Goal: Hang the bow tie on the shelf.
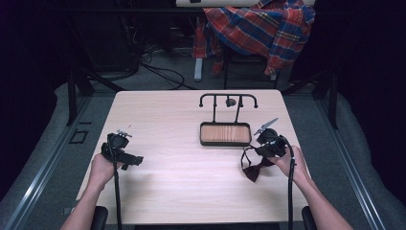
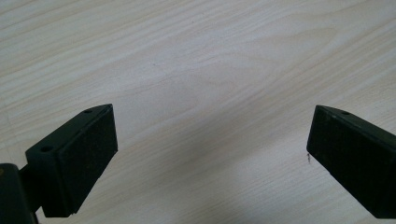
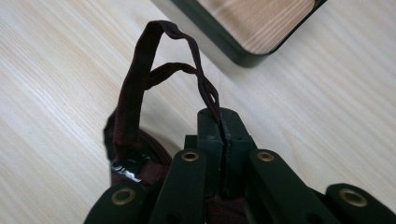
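— Maroon bow tie (image 1: 252, 168): where is it?
— Near the table's (image 1: 182, 177) right edge, its strap (image 3: 140, 79) pinched between the closed jaws of the right gripper (image 3: 224, 122); the bow hangs just in front of the stand (image 1: 226, 133).
— And the left gripper (image 2: 210, 144)?
— Jaws wide apart over bare wood, holding nothing.
— Progress?
— The pick-up appears done. Hanging the tie on the stand's hook rail (image 1: 229, 97), if that is the aim, remains.
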A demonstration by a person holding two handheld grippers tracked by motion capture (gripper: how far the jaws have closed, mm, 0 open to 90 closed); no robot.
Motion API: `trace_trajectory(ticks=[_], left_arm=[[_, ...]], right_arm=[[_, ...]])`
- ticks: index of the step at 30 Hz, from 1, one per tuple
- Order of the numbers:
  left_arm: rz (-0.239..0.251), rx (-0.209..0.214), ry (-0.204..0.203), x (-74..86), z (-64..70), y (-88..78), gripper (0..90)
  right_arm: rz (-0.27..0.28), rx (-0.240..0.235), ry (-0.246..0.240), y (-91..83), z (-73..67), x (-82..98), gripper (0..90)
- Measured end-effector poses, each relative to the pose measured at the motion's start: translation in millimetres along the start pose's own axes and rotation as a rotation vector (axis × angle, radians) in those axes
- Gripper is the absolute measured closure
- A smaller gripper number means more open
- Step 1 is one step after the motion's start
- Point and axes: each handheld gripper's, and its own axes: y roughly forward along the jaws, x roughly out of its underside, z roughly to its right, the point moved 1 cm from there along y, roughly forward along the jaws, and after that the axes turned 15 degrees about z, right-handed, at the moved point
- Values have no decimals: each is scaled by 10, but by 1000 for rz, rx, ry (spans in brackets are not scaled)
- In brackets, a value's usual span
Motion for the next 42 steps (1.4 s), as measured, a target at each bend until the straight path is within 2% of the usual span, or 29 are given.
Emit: trace_trajectory(ticks=[3, 4, 11, 27, 36, 42], left_arm=[[0, 1, 0, 1, 2, 1, 18], [-3, 2, 3, 1, 1, 5, 19], [-7, 4, 2, 2, 4, 14, 19], [-11, 15, 5, 2, 14, 33, 21], [-10, 14, 13, -3, 18, 32, 22], [-8, 16, 14, -8, 25, 32, 22]], right_arm=[[15, 3, -3, -38, -5, -18, 884], [38, 0, 3, -57, -20, -31, 884], [57, 15, -20, -110, -50, -76, 885], [129, 86, -48, -244, -10, -198, 885], [164, 133, -88, -321, -19, -306, 885], [190, 151, -83, -367, 7, -337, 885]])
